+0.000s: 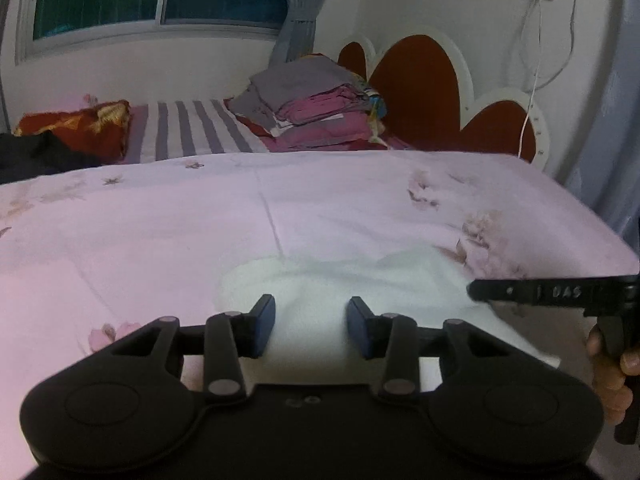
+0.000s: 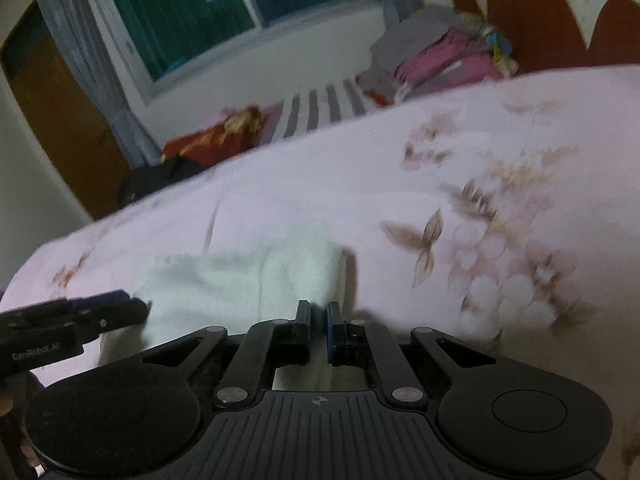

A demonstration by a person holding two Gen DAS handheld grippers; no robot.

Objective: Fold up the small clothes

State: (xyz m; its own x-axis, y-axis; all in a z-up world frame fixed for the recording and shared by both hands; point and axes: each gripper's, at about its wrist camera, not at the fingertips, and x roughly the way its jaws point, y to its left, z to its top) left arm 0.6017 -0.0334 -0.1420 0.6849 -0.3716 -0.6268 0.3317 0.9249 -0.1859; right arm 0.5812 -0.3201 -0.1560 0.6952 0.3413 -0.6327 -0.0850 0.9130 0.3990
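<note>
A small white garment [image 1: 360, 284] lies on the pink floral bedsheet [image 1: 160, 216], close in front of both grippers. My left gripper [image 1: 312, 322] is open, its blue-padded fingers [image 1: 266, 326] spread just above the near part of the cloth. In the right wrist view the same white garment [image 2: 248, 280] shows with a raised fold at its right end. My right gripper [image 2: 319, 322] is shut on the garment's near right edge. The right gripper also shows at the right edge of the left wrist view [image 1: 472, 290], and the left gripper at the left edge of the right wrist view [image 2: 138, 306].
A stack of folded clothes [image 1: 316, 100] sits at the head of the bed by the heart-shaped headboard [image 1: 420, 88]. A red pillow [image 1: 80, 128] and dark cloth [image 1: 36, 156] lie at the far left. The bed's edge [image 1: 592, 216] drops off to the right.
</note>
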